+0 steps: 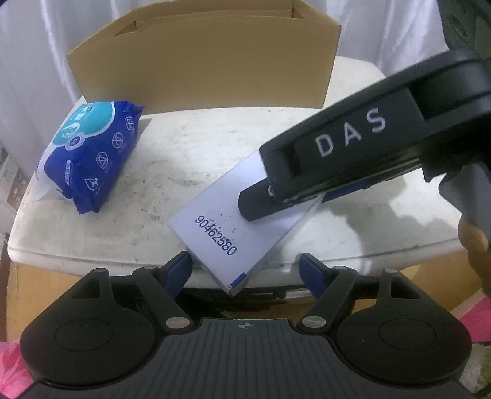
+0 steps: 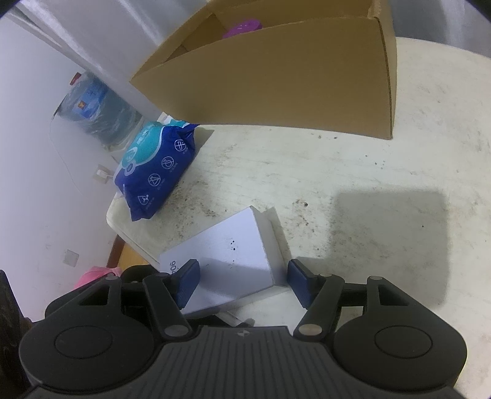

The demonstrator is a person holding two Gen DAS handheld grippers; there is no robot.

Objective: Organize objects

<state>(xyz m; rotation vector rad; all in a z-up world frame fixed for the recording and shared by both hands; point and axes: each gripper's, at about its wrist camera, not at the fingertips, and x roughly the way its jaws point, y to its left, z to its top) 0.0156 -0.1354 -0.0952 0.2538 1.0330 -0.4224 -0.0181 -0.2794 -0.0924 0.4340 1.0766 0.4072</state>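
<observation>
Box (image 1: 221, 221), the flat white one printed 90462580, lies on the table (image 1: 172, 153) at its near edge, one corner hanging over toward us. We judge it light and stiff, a thin carton with smooth, rather slippery faces; its long edges look the best place to take hold, and a hard squeeze could dent it.

Going left to right: the blue wipes pack (image 1: 89, 153) sits at the table's left side, well apart from the box. It looks soft and squashy, so we would pinch it across the middle. Our left tool (image 1: 245, 270) is spread wide and holds nothing, its pads either side of the overhanging corner without touching it. Our right tool (image 2: 242, 282) is also spread; its fingers straddle the box's far end. In the left view one finger seems to lie on the box's top face, though we cannot tell whether it presses there.

Behind stands the open carton (image 1: 208, 64), with something purple (image 2: 244, 26) inside it, which we take for the goal.

The table is white, scuffed and speckled with dirt, hard enough to let the box slide. White curtains hang behind, a water jug (image 2: 98, 113) stands by the wall, and pink fabric (image 2: 98, 274) lies low down.
</observation>
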